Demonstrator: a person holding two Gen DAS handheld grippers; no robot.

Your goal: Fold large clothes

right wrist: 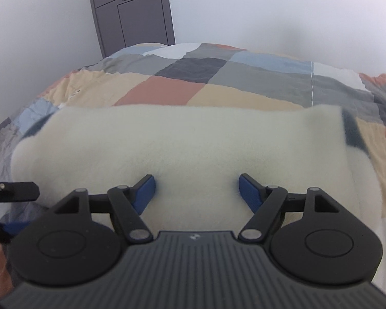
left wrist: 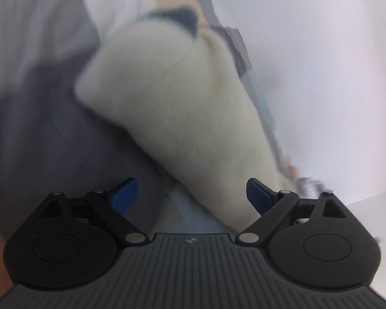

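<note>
both grippers stood with their blue pads spread wide and nothing pinched between them. right gripper [right wrist: 196, 193] hovered over the cream fleece garment [right wrist: 182, 149], which lay folded flat on the patchwork bedspread [right wrist: 218, 77], a dark trim showing at its corners. left gripper [left wrist: 191, 198] hung by the garment's end, that view blurred. behind the bed was a grey door [right wrist: 133, 10].

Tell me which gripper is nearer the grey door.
Right. The right gripper hovers open over the cream garment, facing the door across the bed. The left gripper sits beside it; its own view shows no door.
</note>
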